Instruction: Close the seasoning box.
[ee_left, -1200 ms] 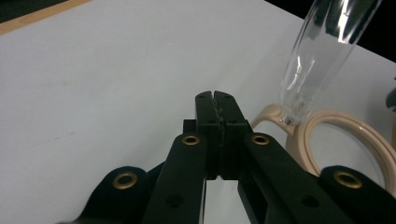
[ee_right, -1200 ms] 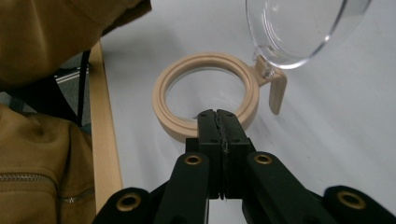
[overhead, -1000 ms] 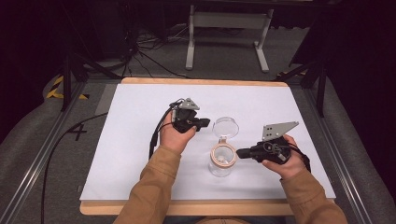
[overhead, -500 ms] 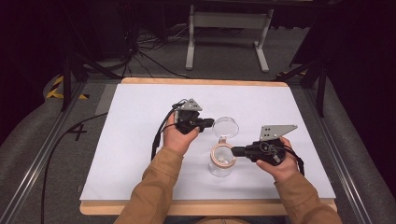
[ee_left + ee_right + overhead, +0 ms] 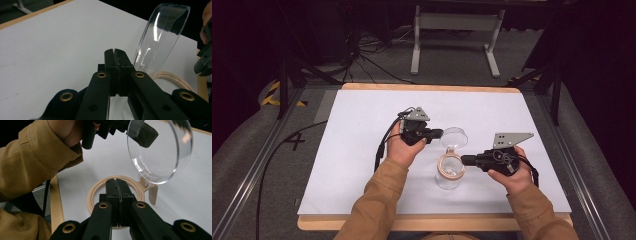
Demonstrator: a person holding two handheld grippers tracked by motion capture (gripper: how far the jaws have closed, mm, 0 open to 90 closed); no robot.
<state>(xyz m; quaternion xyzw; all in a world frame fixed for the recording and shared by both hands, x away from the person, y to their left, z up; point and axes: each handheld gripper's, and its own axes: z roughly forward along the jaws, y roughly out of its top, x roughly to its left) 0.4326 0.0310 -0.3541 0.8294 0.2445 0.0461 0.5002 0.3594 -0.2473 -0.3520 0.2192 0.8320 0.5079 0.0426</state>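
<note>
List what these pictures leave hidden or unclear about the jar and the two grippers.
- Jar contents: high view, too small and glassy to tell.
- Jar rim, near side: right gripper view, behind the shut right gripper.
- Jar body: left gripper view, hidden by the shut left gripper.
- Lid top: left gripper view, cut off by the edge.

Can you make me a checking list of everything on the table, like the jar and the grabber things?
Surface: white table top, wooden edge.
Job's things: clear jar upright, its hinged clear lid flipped open.
Clutter: nothing seen.
Grippers: left gripper shut, next to the lid; right gripper shut, at the jar's tan rim.
Cables: a black cable trails from the left gripper; more on the floor behind.
Surroundings: grey carpet, metal stand, dark room.
</note>
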